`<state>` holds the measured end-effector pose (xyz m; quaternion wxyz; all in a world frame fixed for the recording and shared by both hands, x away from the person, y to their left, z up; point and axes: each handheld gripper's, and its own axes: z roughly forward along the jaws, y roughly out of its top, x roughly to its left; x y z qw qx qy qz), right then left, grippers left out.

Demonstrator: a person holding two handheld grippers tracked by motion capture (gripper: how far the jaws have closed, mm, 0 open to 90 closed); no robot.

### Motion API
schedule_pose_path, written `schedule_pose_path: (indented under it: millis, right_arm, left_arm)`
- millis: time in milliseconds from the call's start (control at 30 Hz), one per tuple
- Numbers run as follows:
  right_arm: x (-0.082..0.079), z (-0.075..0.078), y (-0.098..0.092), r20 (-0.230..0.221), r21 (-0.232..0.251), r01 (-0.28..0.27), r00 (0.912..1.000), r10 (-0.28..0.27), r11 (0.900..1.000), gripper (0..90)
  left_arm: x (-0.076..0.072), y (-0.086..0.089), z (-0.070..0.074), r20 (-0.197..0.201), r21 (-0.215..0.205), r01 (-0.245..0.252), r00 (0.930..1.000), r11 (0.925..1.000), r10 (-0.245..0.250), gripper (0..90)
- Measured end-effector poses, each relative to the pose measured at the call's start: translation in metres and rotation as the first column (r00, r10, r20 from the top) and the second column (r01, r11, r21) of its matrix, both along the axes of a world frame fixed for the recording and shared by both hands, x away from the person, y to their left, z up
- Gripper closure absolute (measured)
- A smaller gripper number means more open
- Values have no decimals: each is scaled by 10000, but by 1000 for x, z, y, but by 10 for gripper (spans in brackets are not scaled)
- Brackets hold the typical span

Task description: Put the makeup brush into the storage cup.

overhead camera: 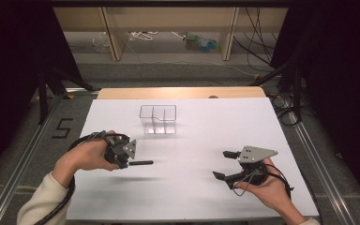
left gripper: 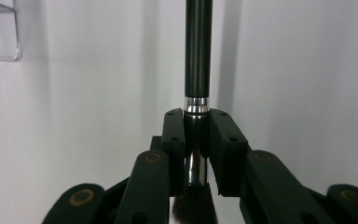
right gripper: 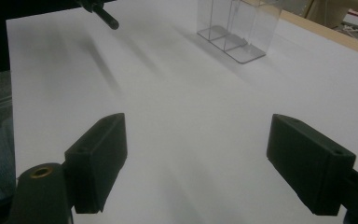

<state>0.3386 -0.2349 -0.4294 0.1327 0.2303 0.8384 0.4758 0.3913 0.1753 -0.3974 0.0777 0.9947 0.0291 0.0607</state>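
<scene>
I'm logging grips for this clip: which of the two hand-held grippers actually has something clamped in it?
The left hand-held gripper: its jaws are shut on the makeup brush, at the ferrule. The right hand-held gripper stands wide open with nothing between its jaws.

- The brush has a black handle, a shiny silver ferrule and dark bristles.
- The left gripper is black, with a grey plate on top and brass-coloured rivets on its links.
- The right gripper is black too, under a grey plate.
- The organiser is clear plastic.
- The table is plain white, with a light wood edge at the far side.
- The sleeve is cream.
- The floor is grey, marked with a black 5.
</scene>
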Motion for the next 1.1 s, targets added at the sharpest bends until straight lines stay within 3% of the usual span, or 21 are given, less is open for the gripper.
schedule_pose_path:
  millis: [667,1100]
  right_arm:
    - [5,1,20,48,9,-670,9977,670,9978,220]
    - [7,2,29,42,53,-849,9964,849,9964,223]
  left_arm:
    - [-12,-19,5,-26,-23,665,9978,9978,-666,766]
    - [-14,-27,10,-10,-151,751,9972,9971,-751,766]
